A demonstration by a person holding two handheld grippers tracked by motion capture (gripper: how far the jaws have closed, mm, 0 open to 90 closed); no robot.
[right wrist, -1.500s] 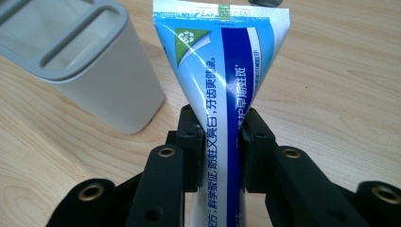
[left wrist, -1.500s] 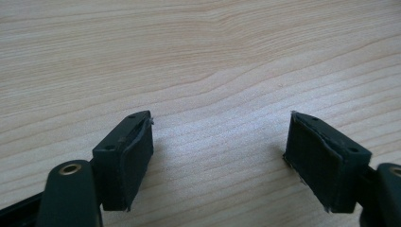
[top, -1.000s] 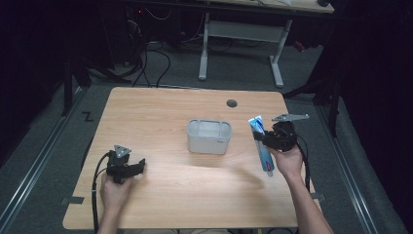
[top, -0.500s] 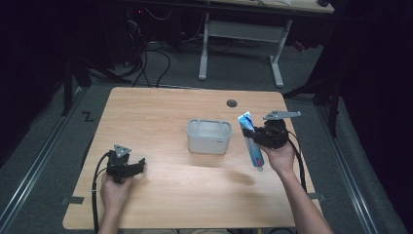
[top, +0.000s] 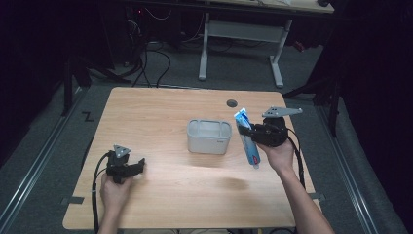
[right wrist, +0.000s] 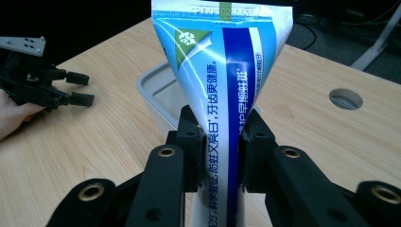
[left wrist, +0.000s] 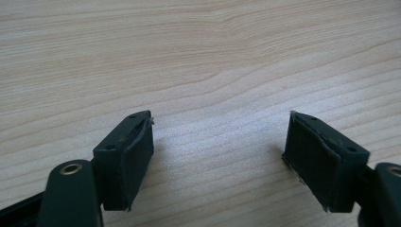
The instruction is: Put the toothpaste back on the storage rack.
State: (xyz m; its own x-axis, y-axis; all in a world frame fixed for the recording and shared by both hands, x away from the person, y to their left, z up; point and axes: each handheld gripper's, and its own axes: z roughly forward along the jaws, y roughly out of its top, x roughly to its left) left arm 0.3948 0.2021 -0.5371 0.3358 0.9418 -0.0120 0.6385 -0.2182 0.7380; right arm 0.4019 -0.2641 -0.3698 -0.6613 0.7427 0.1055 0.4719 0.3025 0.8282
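Lifted leftward, the toothpaste tube (top: 247, 141) is nearing the grey bin (top: 209, 136), clamped in the right gripper (top: 249, 132); left gripper (top: 140, 165) is idling wide on the desk (top: 160, 112). Centring it over the bin is advisable.

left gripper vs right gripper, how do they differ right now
The left gripper has its jaws wide open with nothing between them; the right gripper is shut on the toothpaste tube. The left gripper sits low on the table near its front left; the right gripper is raised beside the grey bin. Both are black, hand-held, two-jaw tools.
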